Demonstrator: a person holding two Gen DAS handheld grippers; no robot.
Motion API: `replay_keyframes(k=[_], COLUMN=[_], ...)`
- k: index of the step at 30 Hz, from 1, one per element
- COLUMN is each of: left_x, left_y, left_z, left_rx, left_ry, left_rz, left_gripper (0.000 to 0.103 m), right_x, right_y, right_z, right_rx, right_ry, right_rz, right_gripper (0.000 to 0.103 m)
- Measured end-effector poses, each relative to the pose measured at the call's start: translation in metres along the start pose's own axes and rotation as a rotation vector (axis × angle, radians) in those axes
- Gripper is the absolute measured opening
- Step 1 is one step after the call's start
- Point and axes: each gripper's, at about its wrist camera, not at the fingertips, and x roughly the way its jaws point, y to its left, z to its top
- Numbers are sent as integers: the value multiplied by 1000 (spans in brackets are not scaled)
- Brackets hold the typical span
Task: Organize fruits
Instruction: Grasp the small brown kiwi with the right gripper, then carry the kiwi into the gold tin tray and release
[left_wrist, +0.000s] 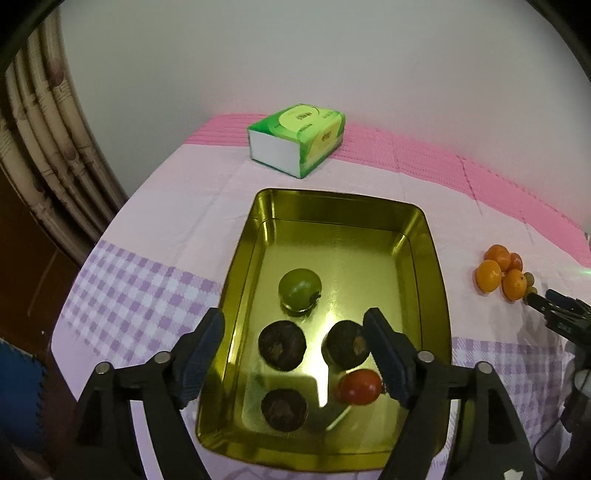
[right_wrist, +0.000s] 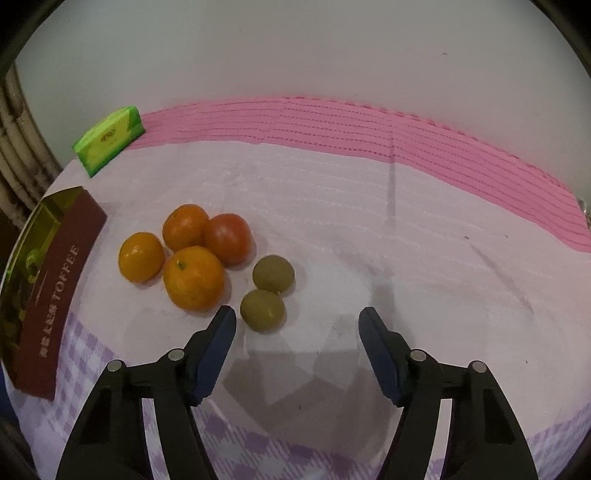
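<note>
left claw (left_wrist: 295, 354) spread, empty over tin (left_wrist: 436, 258); right claw (right_wrist: 297, 338) spread, empty: centre on near green fruit (right_wrist: 262, 310), pinch gently.

- Your gold tin (left_wrist: 424, 236) sits open on the counter, long side running away from you, maroon outside with "TOFFEE" lettering.
- Inside it you have a green fruit (left_wrist: 300, 290) toward the middle, three dark brown fruits (left_wrist: 282, 345) nearer you, and a red tomato (left_wrist: 361, 386) near its right wall.
- Well apart from the tin, to its right, you see three oranges (right_wrist: 194, 277) bunched touching with a reddish tomato (right_wrist: 229, 238).
- Just beside that bunch lie two small olive-green fruits (right_wrist: 262, 310), close together.
</note>
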Motion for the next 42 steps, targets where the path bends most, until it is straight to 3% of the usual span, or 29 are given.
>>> replay_keyframes(k=[11,25,42], left_x=[-11,-12,-17], left_y=[17,34,54], left_z=[-11,-18,-23], left_rx=[-35,-86,-150], left_ry=[3,14,15], left_rz=[35,53,59], left_gripper=[77,80,86], right_x=[22,12,-32], right_y=[12,16,25], right_z=[20,10,12], right_rx=[-6,-43,-34], right_ry=[10,-2,-49], right_rz=[-47,-28,27], right_gripper=[64,27,27])
